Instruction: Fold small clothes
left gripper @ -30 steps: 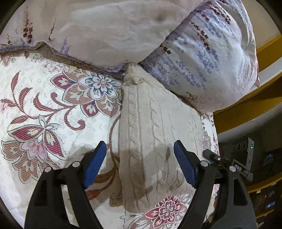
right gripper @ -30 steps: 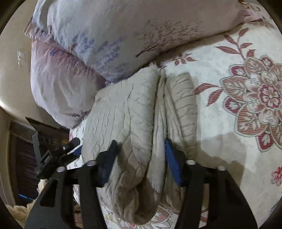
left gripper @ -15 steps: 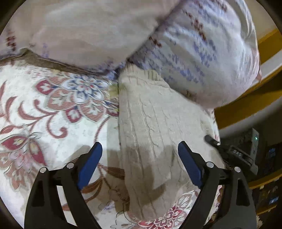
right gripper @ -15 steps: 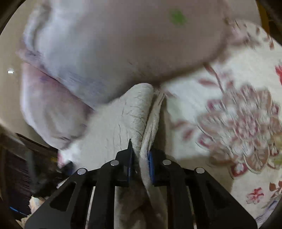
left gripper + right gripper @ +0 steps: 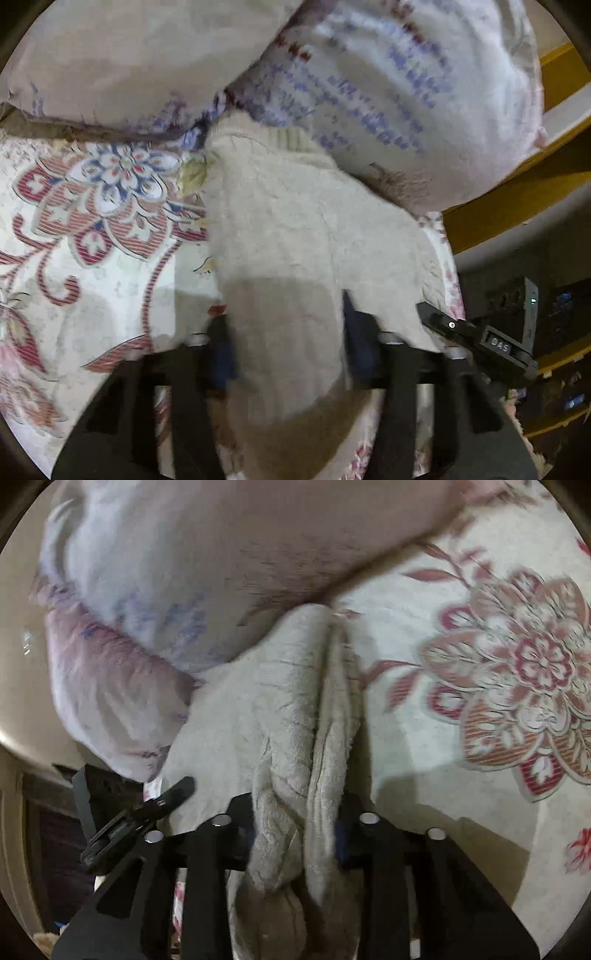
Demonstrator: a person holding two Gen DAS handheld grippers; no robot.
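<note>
Both views smear with motion blur, so we cannot read the knit pattern on the beige sweater or the print on the pillows. The sweater's near end runs off the bottom edge in both views. Bunched fabric hides the inner pads of the left gripper and of the right gripper, so we cannot tell how firmly either pinches. Dark equipment at the right edge stays too dim to identify.

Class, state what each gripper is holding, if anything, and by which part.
Both hold the beige knit garment: the left gripper by its near end, the right gripper by bunched folds at its near edge.
</note>
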